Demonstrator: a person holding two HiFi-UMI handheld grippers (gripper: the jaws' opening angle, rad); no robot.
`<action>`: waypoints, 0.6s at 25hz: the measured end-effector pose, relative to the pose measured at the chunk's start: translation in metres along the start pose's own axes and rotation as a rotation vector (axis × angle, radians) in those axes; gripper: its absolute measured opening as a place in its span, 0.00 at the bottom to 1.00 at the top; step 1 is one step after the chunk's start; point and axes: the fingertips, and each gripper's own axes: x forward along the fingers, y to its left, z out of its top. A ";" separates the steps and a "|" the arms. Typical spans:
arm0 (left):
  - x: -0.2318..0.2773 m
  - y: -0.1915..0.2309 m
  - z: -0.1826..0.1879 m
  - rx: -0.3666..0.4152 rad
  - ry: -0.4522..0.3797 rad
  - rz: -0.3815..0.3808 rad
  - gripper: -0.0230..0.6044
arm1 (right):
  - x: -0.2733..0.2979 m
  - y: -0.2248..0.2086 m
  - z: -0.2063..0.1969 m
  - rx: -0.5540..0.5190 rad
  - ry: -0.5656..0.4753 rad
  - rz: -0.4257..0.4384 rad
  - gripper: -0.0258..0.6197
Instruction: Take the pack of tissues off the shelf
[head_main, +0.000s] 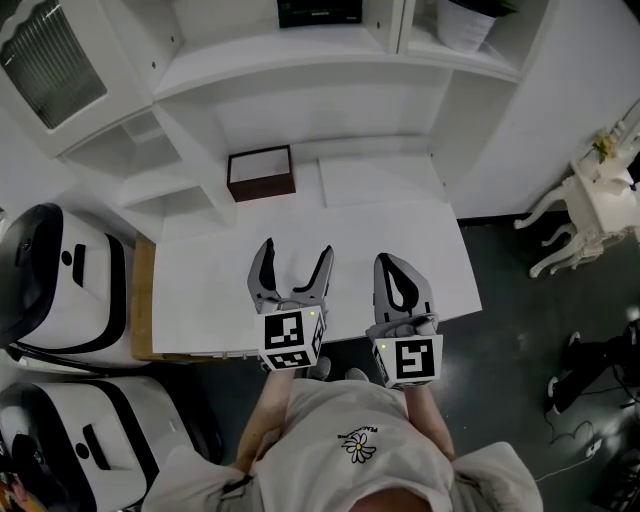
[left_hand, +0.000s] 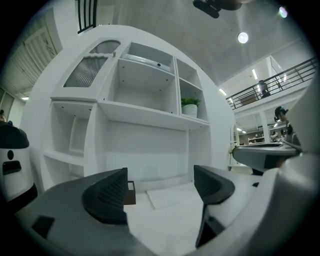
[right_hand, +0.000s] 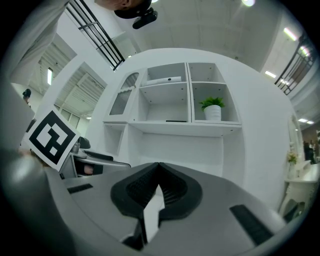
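Note:
A dark flat pack (head_main: 320, 12) lies on the middle shelf of the white shelf unit (head_main: 250, 60); in the right gripper view it is a thin dark strip (right_hand: 175, 120). A brown open box (head_main: 261, 172) with a white inside stands on the desk below, partly hidden behind the left jaw (left_hand: 130, 192). My left gripper (head_main: 291, 262) hovers over the desk's near half, open, with nothing between its fingers (left_hand: 160, 192). My right gripper (head_main: 401, 272) is beside it, shut and empty (right_hand: 157, 187). Both are well short of the shelves.
A potted plant (head_main: 468, 22) stands in the right shelf compartment (right_hand: 212, 107). A flat white sheet (head_main: 378, 180) lies on the desk (head_main: 200, 270). White rounded machines (head_main: 60, 290) stand at the left, a small white table (head_main: 595, 195) at the right.

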 end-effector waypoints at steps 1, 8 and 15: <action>0.001 0.001 0.003 -0.001 -0.006 -0.003 0.67 | 0.000 0.001 0.000 0.000 -0.001 0.002 0.04; 0.029 0.012 0.099 0.058 -0.180 -0.065 0.67 | -0.001 -0.004 -0.002 0.005 0.009 -0.012 0.04; 0.079 0.029 0.257 0.196 -0.360 -0.128 0.67 | 0.000 -0.010 -0.007 0.044 0.022 -0.028 0.04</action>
